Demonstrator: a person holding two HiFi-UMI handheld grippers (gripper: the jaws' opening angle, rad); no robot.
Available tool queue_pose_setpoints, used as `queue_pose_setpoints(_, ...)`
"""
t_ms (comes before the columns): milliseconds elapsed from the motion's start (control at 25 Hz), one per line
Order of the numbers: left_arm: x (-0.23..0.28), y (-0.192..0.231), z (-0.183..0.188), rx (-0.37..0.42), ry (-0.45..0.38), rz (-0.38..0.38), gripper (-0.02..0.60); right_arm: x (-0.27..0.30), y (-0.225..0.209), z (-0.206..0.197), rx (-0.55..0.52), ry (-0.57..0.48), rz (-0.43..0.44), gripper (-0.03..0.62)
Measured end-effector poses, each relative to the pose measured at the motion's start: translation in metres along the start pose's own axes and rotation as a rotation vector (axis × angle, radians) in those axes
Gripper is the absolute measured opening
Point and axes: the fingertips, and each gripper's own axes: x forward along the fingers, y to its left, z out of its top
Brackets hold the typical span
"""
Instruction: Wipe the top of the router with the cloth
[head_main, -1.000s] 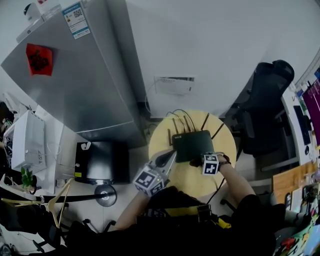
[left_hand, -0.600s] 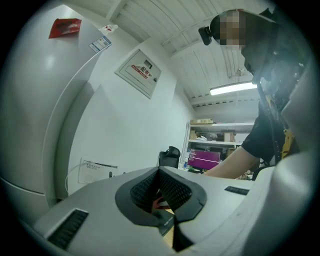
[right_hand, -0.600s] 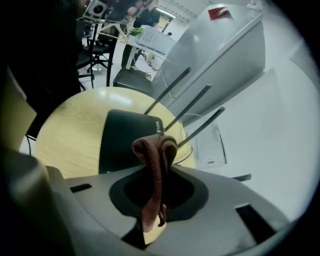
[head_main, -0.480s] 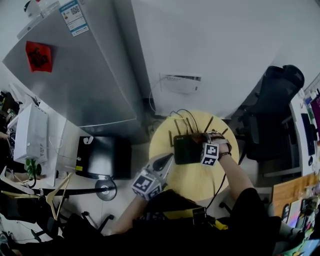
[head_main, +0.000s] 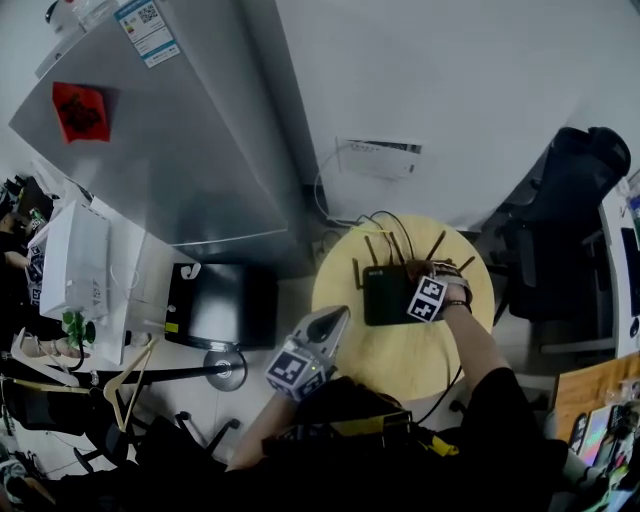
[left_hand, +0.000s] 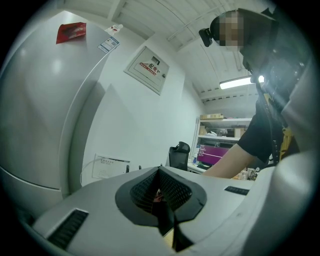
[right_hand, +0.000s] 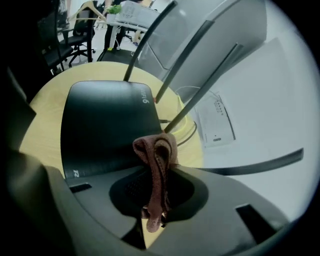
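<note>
In the head view, the router lies on the 12 o'clock half of the round yellow table, its antennas fanning out toward 12. The right gripper sits over the router's 3 o'clock edge. The left gripper hangs by the table's 8 o'clock rim, well apart from the router. In the left gripper view, the jaws are together with nothing between them, and they point up at the wall and a grey cabinet, so this gripper seems idle. In the right gripper view, the jaws are clamped on a folded reddish cloth, whose bunched end stands out over the router's near edge. I cannot tell whether it touches the lid. The dark top stretches away toward 10 o'clock, and the antennas rise from 12 to 2. To wipe well, the cloth probably needs pressing lower so the fold spreads flat rather than riding on its tip. Even strokes toward 10 o'clock would then stay short of the antennas. The router looks light and may slide, so gentle pressure suits, or the left gripper could steady it.
</note>
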Motion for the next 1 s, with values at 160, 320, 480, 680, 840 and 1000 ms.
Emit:
queue_pose_setpoints(160, 0.002, 0.000, 0.000, 0.001, 0.008, -0.024, -0.006, -0.001, 0.012, -0.005, 0.072, 0.005, 0.092, 0.060)
queue_pose_setpoints(320, 0.002, -0.002, 0.002, 0.010, 0.003, -0.047, -0.006, -0.005, 0.021, -0.011, 0.127, 0.020, 0.161, 0.060)
queue_pose_setpoints(480, 0.000, -0.001, 0.006, 0.015, -0.016, -0.067, -0.006, -0.012, 0.033, -0.017, 0.135, 0.041, 0.214, 0.060)
queue_pose_setpoints(680, -0.002, -0.006, 0.005, 0.013, -0.005, -0.104, -0.006, -0.021, 0.052, -0.023, 0.177, 0.057, 0.261, 0.060)
queue_pose_setpoints(840, -0.001, -0.013, 0.005, 0.016, -0.006, -0.139, -0.006, -0.029, 0.064, -0.029, 0.214, 0.070, 0.282, 0.060)
queue_pose_setpoints(1000, 0.000, -0.018, 0.005, 0.020, -0.002, -0.177, -0.006, -0.035, 0.078, -0.034, 0.230, 0.054, 0.292, 0.060)
